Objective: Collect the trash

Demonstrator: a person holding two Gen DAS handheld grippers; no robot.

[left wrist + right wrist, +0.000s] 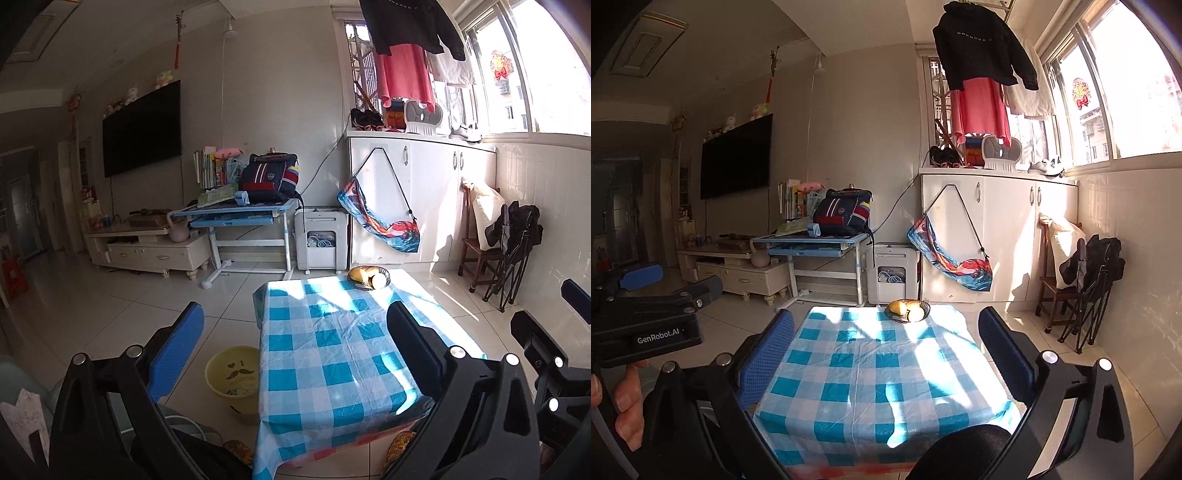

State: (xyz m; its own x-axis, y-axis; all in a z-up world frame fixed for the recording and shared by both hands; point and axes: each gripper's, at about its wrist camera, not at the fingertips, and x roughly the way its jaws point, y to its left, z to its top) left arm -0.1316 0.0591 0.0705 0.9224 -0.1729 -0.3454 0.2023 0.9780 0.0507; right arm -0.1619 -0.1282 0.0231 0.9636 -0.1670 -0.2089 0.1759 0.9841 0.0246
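Here, both grippers hang spread wide above the checked table, gripping nothing.

On the far left of the left wrist view, the yellow bin (233,376) stands on the floor tiles just beside the table's left edge, with some scraps inside that are too small to name. The left gripper (295,332) has its blue pads (177,354) wide apart, the jaws touching nothing, one finger over the floor near the bin and the other over the blue-checked tablecloth (325,354). Further right, the right gripper (886,339) is likewise fully parted and bare, its fingers either side of the cloth. At the far end of the table a wire basket (908,310) of fruit rests in sunlight.
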